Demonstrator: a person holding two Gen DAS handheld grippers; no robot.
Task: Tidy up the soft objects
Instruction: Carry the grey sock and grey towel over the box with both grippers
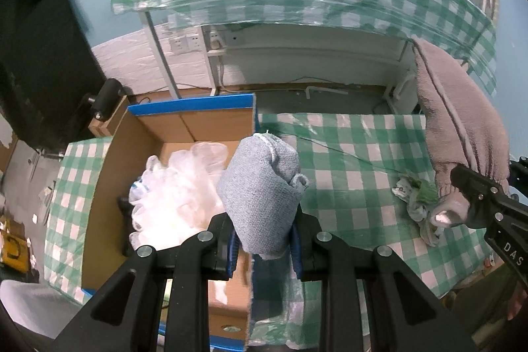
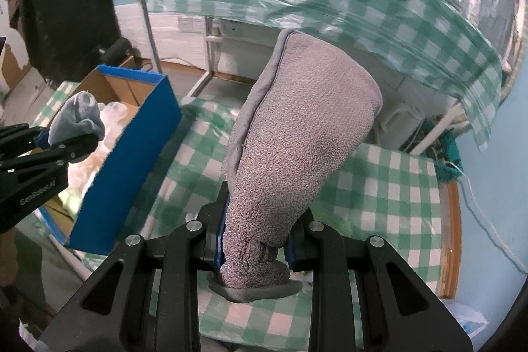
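The left tongs [image 1: 264,248] are pinching a rolled blue-grey cloth [image 1: 262,187] beside the box [image 1: 145,134]; the right tongs [image 2: 254,248] are pinching a grey-pink cloth [image 2: 303,134] above the desk [image 2: 396,187].

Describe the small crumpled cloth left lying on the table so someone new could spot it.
Start at the green-and-white checked tablecloth, to the right of the blue-edged cardboard box. Near the cloth's right side, in the left wrist view, a small crumpled white-and-green rag lies just below the hanging grey-brown towel. Unlike that towel and the blue-grey rolled cloth, no hand-held gripper holds it.
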